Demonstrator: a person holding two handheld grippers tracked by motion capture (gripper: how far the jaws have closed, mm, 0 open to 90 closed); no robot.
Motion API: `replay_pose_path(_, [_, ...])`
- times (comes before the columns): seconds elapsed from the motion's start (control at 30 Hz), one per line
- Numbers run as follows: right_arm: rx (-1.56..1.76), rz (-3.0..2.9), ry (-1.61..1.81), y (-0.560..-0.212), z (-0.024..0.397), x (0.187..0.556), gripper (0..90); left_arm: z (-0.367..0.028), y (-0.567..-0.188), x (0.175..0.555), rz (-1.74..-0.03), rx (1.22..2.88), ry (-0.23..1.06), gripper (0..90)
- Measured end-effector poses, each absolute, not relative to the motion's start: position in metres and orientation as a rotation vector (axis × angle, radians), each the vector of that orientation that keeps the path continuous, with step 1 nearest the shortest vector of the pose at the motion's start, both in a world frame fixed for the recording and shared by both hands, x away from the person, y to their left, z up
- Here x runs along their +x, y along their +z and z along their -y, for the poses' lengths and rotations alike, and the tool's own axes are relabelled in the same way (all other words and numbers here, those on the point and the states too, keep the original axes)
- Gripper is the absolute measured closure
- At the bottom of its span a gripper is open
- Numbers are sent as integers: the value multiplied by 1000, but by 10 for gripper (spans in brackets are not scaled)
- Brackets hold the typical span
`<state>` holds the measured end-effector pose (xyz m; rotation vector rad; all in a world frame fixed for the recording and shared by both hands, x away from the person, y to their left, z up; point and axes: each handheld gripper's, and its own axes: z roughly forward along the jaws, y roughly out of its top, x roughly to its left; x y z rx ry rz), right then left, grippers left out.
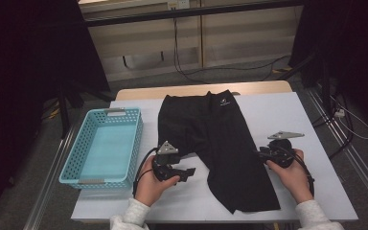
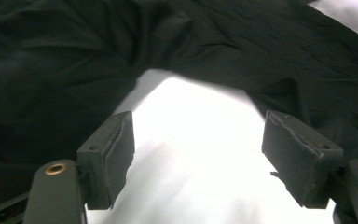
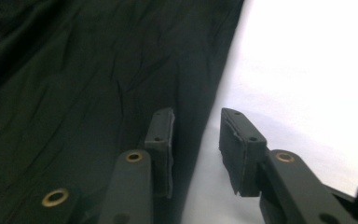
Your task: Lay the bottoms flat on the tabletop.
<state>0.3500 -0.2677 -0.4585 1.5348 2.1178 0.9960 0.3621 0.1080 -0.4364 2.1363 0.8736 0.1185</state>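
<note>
Right gripper view: shorts edge seemingly between right gripper.

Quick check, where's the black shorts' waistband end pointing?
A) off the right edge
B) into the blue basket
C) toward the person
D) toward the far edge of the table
D: in the high view the black shorts lie flat with the waistband and its small white logo at the far side of the table, legs toward the person, beside the blue basket.
</note>
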Motion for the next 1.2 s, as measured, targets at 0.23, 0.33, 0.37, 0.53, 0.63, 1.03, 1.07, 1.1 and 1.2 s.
replay_pose_path(0.23, [1541, -2130, 988, -458, 267, 353, 900, -119, -432, 365, -902, 2129, 163, 227])
replay_pose_path(0.33, [1542, -2126, 999, -456, 273, 351, 900, -119, -432, 366, -905, 2127, 164, 224])
replay_pose_path(0.37, [1548, -2122, 1010, -456, 275, 350, 900, -119, -433, 366, -905, 2129, 162, 224])
replay_pose_path(0.53, [1562, -2115, 1013, -458, 276, 350, 756, -117, -433, 366, -900, 2134, 161, 224])
replay_pose_path(0.63, [1552, -2102, 989, -458, 275, 357, 699, -116, -433, 367, -898, 2139, 161, 224])
replay_pose_path(1.03, [1601, -2063, 970, -459, 262, 427, 691, -123, -435, 371, -926, 2122, 158, 221])
replay_pose_path(1.07, [1621, -2055, 982, -460, 261, 431, 728, -124, -435, 371, -928, 2119, 162, 221])
replay_pose_path(1.1, [1634, -2049, 993, -460, 260, 433, 780, -125, -434, 370, -932, 2116, 161, 221])
replay_pose_path(1.2, [1675, -2046, 1021, -461, 264, 437, 900, -127, -434, 370, -935, 2113, 162, 222])
